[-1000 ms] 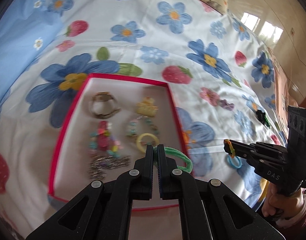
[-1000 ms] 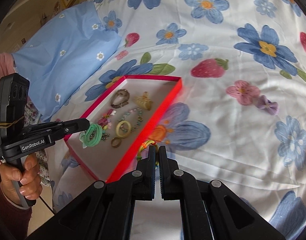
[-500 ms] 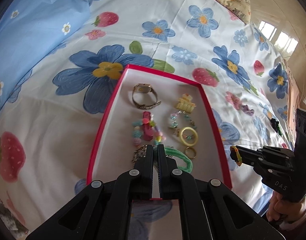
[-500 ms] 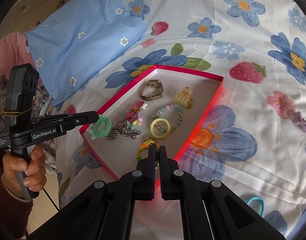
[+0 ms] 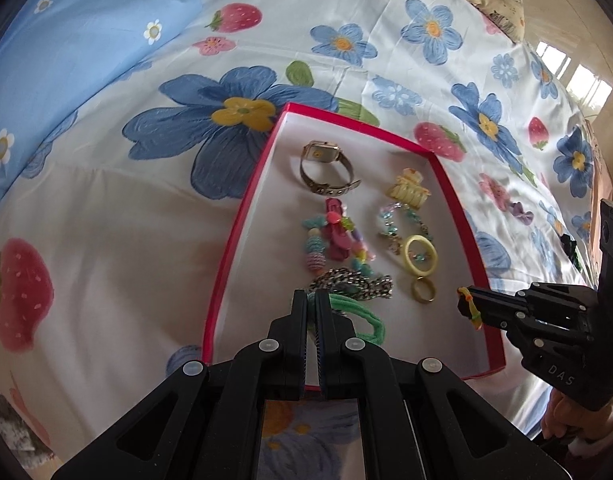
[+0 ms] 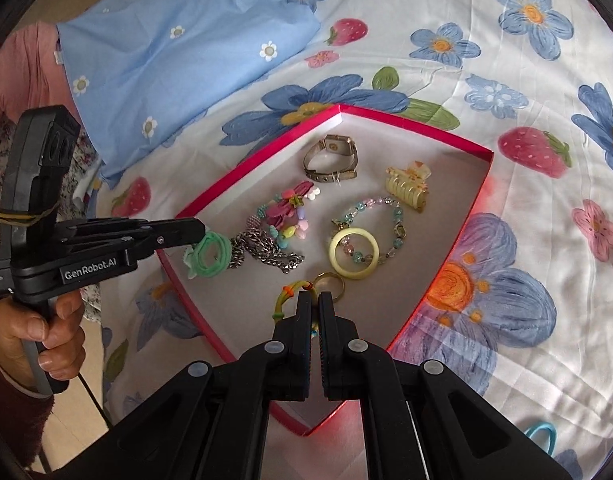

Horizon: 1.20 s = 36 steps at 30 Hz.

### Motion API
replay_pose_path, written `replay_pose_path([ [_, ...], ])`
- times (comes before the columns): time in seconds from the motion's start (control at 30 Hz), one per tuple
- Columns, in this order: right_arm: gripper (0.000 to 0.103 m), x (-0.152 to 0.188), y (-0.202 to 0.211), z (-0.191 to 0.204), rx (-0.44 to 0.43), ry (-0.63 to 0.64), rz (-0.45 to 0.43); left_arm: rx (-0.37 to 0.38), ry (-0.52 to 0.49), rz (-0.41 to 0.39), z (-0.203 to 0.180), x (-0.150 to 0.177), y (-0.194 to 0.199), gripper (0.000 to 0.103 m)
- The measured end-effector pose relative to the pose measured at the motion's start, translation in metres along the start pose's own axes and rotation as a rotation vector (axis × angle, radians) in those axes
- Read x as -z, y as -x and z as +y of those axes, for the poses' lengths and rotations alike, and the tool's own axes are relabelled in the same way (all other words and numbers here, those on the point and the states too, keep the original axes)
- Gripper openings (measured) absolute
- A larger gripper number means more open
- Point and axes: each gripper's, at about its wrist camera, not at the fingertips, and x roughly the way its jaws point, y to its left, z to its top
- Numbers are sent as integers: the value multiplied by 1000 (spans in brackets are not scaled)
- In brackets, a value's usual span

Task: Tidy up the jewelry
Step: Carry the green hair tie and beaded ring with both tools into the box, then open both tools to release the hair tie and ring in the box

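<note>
Tongs (image 5: 311,300) pinch ribbed green elastic loop (image 5: 358,312).

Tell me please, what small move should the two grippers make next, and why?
Probably lower both a little and open the jaws. The left gripper is shut on the green hair tie and the right gripper on the multicolored band, both already above the red box with the other jewelry, over bare floor near its front.
</note>
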Motion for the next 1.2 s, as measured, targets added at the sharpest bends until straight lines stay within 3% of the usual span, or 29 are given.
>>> replay_pose_path([
  [0.6,7,3,-28,6,24,56,93,-15,-2,12,6,3,-17,4],
  [0.9,10,3,-22,3,4,18,71,-9,10,14,8,6,-15,18],
  [1.2,30,4,-7,-3,-2,-23,22,-15,11,11,4,9,-8,26],
])
